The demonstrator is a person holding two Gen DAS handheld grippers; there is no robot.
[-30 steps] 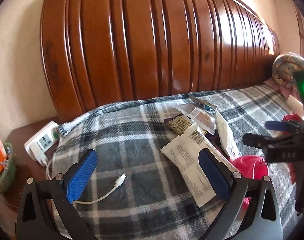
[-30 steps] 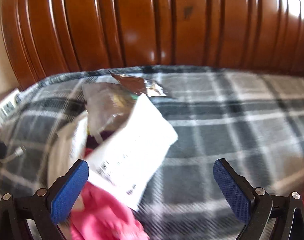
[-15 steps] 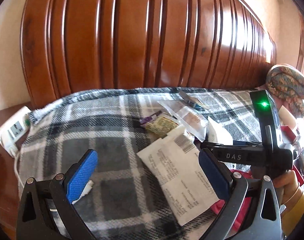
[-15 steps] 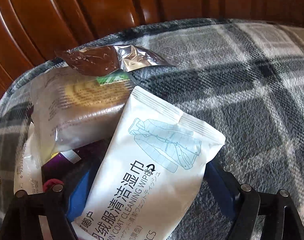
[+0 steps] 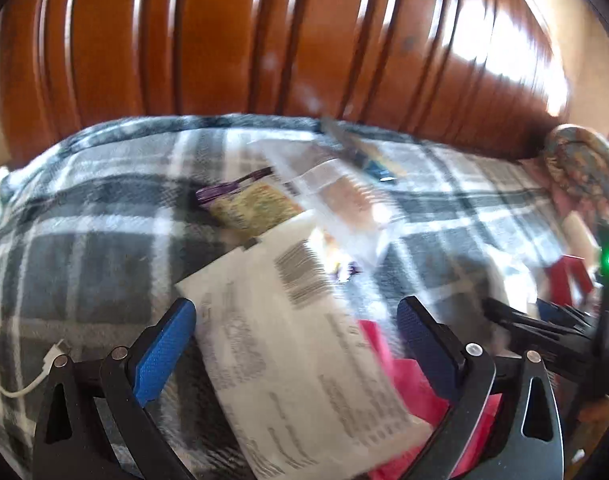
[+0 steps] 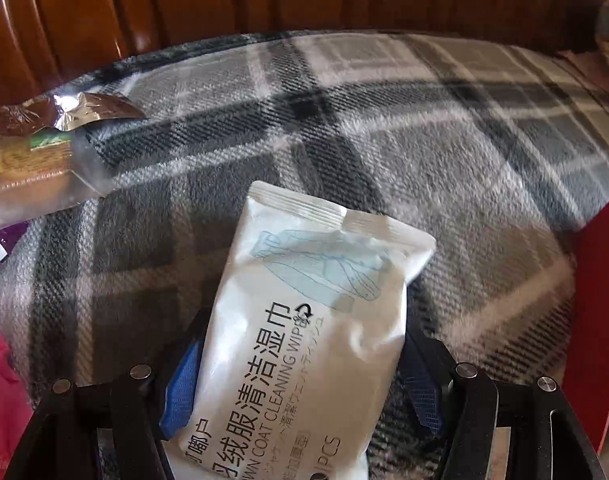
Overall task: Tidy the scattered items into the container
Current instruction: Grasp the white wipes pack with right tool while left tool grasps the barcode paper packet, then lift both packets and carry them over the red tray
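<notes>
Both claws have dropped toward the pile since the earlier frames.

Left wrist view, blurred: the left claw (image 5: 296, 344) straddles a white printed packet (image 5: 304, 360) lying on the plaid blanket (image 5: 84, 248) over something pink (image 5: 408, 384); its jaws are closing but the pads stand clear of the packet, so nothing is gripped.

Right wrist view: the right claw (image 6: 300, 384) is closing on the wipes pack (image 6: 304, 340), pads against its sides. A red container (image 6: 592, 320) sits just to the right.

Risk, as I judge it: the slick, soft pack could buckle or slip from a partial pinch before reaching the container.
</notes>
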